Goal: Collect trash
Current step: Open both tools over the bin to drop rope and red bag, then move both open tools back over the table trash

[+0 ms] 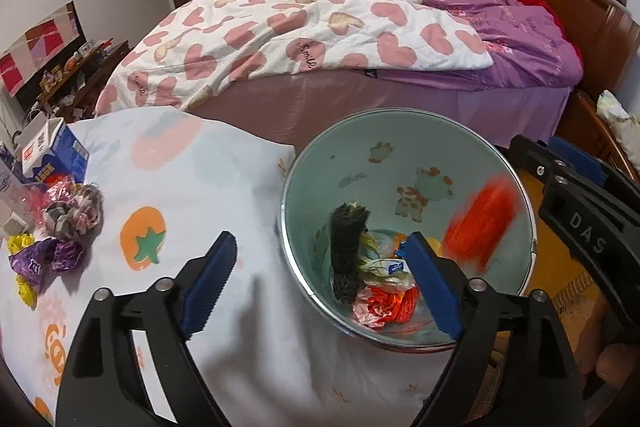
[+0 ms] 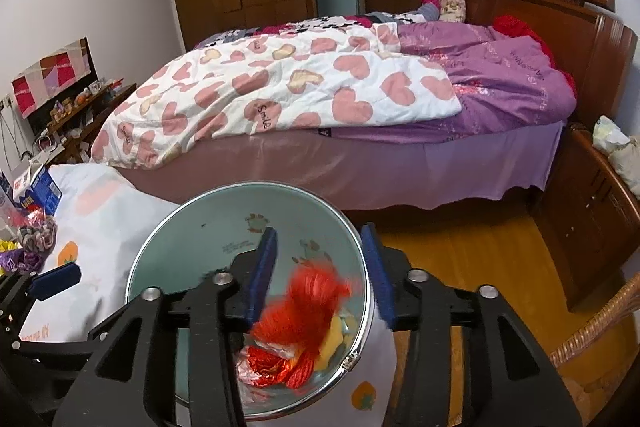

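Observation:
A pale green bin (image 1: 304, 163) stands at the right edge of a table covered in a white fruit-print cloth (image 1: 180, 187). Wrappers and a black mesh piece (image 1: 348, 251) lie inside it. A blurred red fluffy piece (image 1: 482, 221) is falling into the bin, also in the right wrist view (image 2: 304, 303). My right gripper (image 2: 320, 275) is open and empty above the bin (image 2: 192, 239). My left gripper (image 1: 320, 283) is open and empty over the bin's near left rim. More trash lies at the far left: a crumpled grey-pink wad (image 1: 74, 213), purple wrappers (image 1: 44, 259), yellow scraps (image 1: 24, 291).
A blue-and-white box (image 1: 52, 151) stands at the table's left end. A bed (image 1: 320, 39) with heart-print and purple quilts runs behind the table. Wooden floor (image 2: 480, 259), a nightstand (image 2: 588, 211) and a wicker chair (image 2: 596, 335) are on the right.

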Tool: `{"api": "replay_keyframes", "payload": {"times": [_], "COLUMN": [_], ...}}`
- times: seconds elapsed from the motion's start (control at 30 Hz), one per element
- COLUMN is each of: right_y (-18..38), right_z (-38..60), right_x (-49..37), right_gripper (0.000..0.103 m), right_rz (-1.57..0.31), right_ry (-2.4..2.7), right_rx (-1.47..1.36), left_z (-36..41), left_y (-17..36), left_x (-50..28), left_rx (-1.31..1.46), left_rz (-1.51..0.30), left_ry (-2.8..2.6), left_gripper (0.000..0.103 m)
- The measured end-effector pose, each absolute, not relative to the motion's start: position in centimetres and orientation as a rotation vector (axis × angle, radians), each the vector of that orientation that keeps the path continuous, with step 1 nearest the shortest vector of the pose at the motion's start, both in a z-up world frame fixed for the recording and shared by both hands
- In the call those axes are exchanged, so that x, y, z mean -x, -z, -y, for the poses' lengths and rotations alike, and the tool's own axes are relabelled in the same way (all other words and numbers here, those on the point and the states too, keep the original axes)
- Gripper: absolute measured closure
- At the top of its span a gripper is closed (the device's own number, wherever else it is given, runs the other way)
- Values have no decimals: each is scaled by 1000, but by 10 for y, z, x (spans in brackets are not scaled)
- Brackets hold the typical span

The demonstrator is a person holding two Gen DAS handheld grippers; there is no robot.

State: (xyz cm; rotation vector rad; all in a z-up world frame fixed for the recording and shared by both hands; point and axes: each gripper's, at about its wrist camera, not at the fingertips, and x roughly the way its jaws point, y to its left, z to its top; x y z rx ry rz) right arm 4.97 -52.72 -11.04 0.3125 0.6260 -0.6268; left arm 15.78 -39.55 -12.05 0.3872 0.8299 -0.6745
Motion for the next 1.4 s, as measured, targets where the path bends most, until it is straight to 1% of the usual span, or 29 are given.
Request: {"api": "replay_keyframes", "payload": {"times": [0.03, 0.1, 0.2, 0.33, 0.47, 0.77, 1.4], "right_y": [107, 101, 95, 88, 86, 79, 69], "right_z": [526, 523, 518, 508, 496, 455, 356], "right_x": [-48, -46, -44, -39, -39, -53, -102], "right_gripper": [44, 38, 34, 24, 17, 15, 15], "right_rz": [-615, -593, -579, -561, -557, -550, -570], "right_ry": [629, 631, 637, 646, 640, 583, 426], "right_rx": [-312, -310, -307, -305, -311, -281, -194], "left_z": [393, 388, 380, 362, 342, 289, 166], "left_y": [118, 113, 106, 98, 95, 91, 94], "left_x": [-158, -156, -156, -159, -163, -174, -206], "left_rx": [-384, -381, -381, -364, -347, -294, -181], "left_rz": [-822, -805, -779, -758, -756, -773, -806], "left_ry": [667, 655, 633, 588, 550, 469, 260], "left_gripper": [14, 10, 8, 6, 6, 6, 6]}}
